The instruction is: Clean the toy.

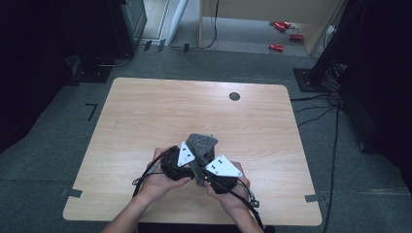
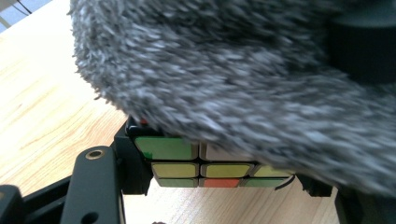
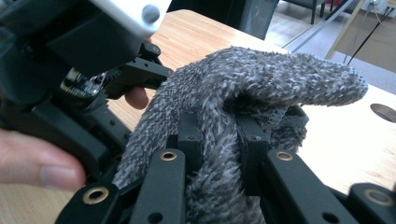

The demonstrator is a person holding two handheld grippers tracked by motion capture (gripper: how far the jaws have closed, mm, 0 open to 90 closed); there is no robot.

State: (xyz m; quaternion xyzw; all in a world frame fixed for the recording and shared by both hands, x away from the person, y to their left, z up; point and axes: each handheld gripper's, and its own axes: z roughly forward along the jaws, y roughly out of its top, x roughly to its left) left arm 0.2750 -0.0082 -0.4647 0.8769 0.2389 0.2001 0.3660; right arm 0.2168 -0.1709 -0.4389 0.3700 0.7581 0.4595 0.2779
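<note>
Now we work low over the near middle of the wooden table [image 1: 145, 111], our right gripper [image 3: 218, 140] clamped on the grey fuzzy cloth [image 3: 261, 79] draped over the puzzle cube [image 2: 205, 170], which the left gripper [image 1: 176, 167] holds between closed-in jaws. If the cloth snags, it could tug the cube loose; no containers here.

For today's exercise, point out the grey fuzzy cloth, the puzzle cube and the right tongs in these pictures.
grey fuzzy cloth [image 3: 261, 79], right gripper view, on its upper fold.
puzzle cube [image 2: 177, 170], left gripper view, on a yellow-green tile.
right tongs [image 3: 218, 140], right gripper view, midway between the fingertips.
</note>
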